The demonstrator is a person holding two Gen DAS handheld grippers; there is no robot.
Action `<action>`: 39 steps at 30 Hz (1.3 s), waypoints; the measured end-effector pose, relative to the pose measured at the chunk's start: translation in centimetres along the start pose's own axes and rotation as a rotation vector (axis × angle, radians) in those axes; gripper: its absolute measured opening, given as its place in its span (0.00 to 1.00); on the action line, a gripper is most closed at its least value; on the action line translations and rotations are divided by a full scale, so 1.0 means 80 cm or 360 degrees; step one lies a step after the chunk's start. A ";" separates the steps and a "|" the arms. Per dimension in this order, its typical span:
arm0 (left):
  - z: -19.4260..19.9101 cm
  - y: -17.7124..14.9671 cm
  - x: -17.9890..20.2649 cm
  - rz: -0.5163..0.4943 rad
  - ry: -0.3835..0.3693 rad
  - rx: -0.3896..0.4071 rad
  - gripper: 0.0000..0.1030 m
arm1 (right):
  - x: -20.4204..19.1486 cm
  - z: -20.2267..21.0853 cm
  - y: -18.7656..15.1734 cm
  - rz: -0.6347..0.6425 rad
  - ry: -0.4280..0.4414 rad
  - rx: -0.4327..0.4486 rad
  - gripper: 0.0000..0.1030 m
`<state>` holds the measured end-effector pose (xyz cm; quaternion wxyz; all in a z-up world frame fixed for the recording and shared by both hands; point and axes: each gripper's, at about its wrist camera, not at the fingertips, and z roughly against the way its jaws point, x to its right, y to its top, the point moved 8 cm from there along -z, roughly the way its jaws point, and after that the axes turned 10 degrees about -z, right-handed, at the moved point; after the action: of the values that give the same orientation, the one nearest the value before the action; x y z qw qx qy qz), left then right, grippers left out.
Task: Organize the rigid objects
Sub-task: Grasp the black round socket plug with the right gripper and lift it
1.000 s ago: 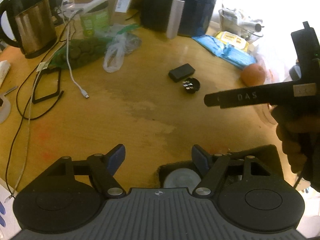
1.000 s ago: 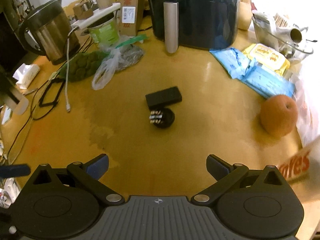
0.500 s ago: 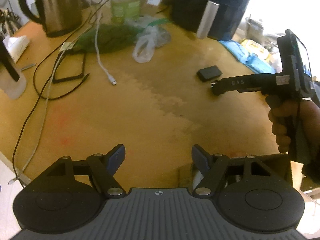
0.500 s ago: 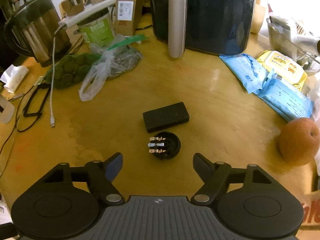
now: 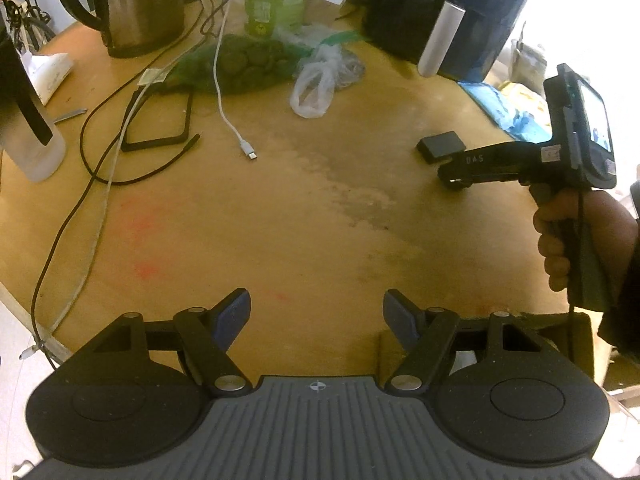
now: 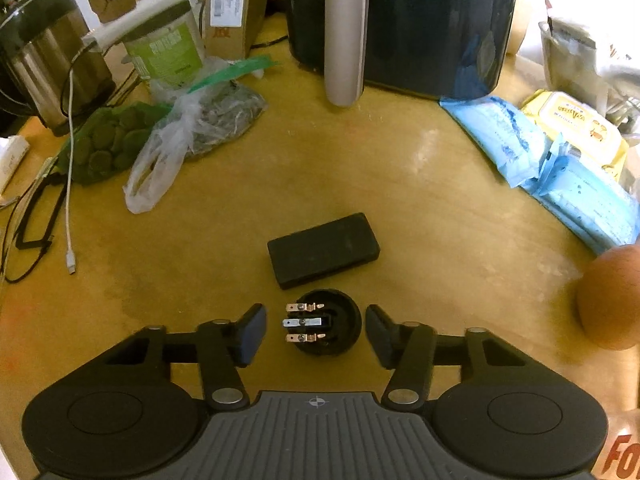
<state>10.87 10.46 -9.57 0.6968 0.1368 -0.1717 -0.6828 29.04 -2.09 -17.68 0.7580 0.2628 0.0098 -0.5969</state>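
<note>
So the right gripper [image 6: 316, 330] is closing around the round black plug part [image 6: 326, 322], pads not touching yet, lined up to pinch its sides. The flat black box [image 6: 323, 251] sits just beyond. The left gripper [image 5: 316, 314] idles half open, holding nothing.

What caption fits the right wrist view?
Right tongs closing around a round black switch, pads not yet touching, beside a black box.

Matt black plastic box [image 6: 323, 251] on smooth wooden table [image 6: 420, 216].
</note>
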 end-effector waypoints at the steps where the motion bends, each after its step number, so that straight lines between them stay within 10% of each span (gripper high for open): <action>1: 0.000 0.001 0.000 -0.0007 -0.0003 0.0002 0.71 | 0.000 -0.002 -0.001 0.0002 0.0004 -0.0015 0.45; 39: -0.052 0.101 0.048 -0.0399 -0.0102 0.0090 0.71 | 0.012 0.144 -0.028 0.0291 -0.0156 0.0396 0.45</action>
<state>19.95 6.68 -9.71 0.5960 0.1550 -0.1946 -0.7635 23.86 -8.05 -8.90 0.7703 0.3249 -0.1253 -0.5341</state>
